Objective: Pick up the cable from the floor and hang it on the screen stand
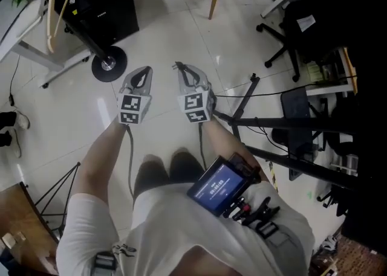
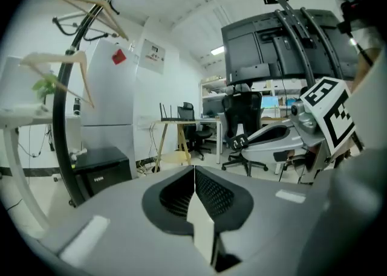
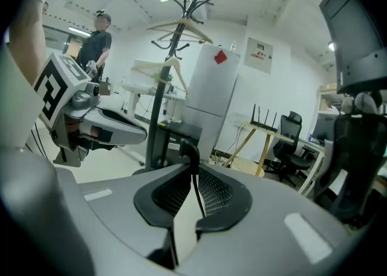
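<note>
Cable, thin, black, runs between ribbed pads of right hand-held gripper.

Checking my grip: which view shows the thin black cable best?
The right gripper view: the thin black cable runs between the right gripper's closed jaws, end sticking up. In the head view it's too thin to make out; the left gripper view misses it.

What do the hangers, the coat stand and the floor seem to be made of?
Hangers: probably wood, pale tan with a flat shaped bar.
Coat stand: likely metal, a thin black tube with a slight sheen.
Floor: seems to be glazed tile, white, with glossy reflections and faint joint lines.
</note>
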### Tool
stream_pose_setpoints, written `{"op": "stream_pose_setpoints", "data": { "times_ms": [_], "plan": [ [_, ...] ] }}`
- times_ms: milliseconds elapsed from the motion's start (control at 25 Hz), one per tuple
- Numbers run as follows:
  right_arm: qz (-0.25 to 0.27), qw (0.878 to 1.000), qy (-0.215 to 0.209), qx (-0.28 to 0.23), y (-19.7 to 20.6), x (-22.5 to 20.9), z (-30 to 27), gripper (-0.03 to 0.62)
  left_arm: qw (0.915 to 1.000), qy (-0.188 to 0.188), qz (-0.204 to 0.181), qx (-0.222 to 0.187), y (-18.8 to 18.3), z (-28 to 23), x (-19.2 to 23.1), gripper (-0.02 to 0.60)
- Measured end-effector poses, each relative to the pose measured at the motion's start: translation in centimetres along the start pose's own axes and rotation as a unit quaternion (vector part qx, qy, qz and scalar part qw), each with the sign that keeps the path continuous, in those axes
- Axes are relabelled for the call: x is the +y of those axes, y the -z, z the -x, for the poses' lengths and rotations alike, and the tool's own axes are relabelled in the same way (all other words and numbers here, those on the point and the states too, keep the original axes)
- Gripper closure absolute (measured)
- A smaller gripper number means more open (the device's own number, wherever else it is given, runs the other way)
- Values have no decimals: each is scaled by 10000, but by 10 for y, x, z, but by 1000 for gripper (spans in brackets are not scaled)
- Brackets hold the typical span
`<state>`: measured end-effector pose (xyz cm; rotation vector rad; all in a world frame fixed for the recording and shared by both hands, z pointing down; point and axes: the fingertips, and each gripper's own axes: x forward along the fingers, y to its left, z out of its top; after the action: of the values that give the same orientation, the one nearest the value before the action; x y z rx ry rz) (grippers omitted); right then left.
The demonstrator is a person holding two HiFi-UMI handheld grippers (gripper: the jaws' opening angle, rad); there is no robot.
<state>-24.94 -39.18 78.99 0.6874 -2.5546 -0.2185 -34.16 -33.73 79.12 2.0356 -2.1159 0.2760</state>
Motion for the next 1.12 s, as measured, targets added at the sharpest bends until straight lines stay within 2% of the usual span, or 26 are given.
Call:
{"op": "stream_pose_setpoints", "data": {
  "times_ms": [320,600,800,1120],
  "plan": [
    [-291,9983,238,-439,-191,-67,111,542,9989,42,68,-457,-204,61,-14,577],
    [-436,9932,497,-956,-314,-122,191,542,9947,298,28,-983,-335,85,-42,577],
    [-381,9898,616,-1225,-365,-144,234,542,9886,532,-92,-1408,-393,99,-68,577],
    [-614,9820,851,-1573,-408,-166,284,542,9792,1065,-318,-1696,-425,108,-112,577]
  ]
}}
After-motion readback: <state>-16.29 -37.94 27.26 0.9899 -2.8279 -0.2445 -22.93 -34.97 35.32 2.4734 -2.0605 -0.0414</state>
